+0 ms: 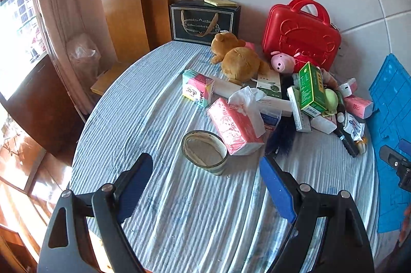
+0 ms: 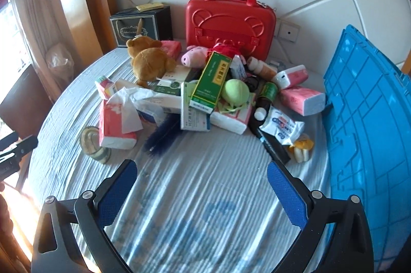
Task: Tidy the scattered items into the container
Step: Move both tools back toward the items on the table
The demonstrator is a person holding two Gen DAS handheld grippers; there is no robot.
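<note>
**Desk:** What's on the round table, left to right?

**Photographer:** At nine o'clock of the heap, a roll of tape (image 1: 204,152) lies flat on the striped cloth (image 1: 179,208), touching a pink tissue pack (image 1: 235,126). Behind them, at eleven o'clock, a brown plush bear (image 1: 237,60). Mid-heap, a green medicine box (image 2: 212,79) leans on other cartons beside a pale green ball (image 2: 235,90). At three o'clock stands the blue crate (image 2: 370,119), the likely container.

**Desk:** And the grippers?

**Photographer:** The left gripper (image 1: 205,188) and the right gripper (image 2: 201,189) both hang spread wide above bare cloth, gripping nothing.

**Desk:** How would the nearest things handle?

**Photographer:** My guess: the tape is stiff and light, best pinched across its rim wall. The tissue pack looks soft and squashy, so take it across the narrow sides, away from the loose sheet. The box is rigid but probably crushable; the ball may roll.
</note>
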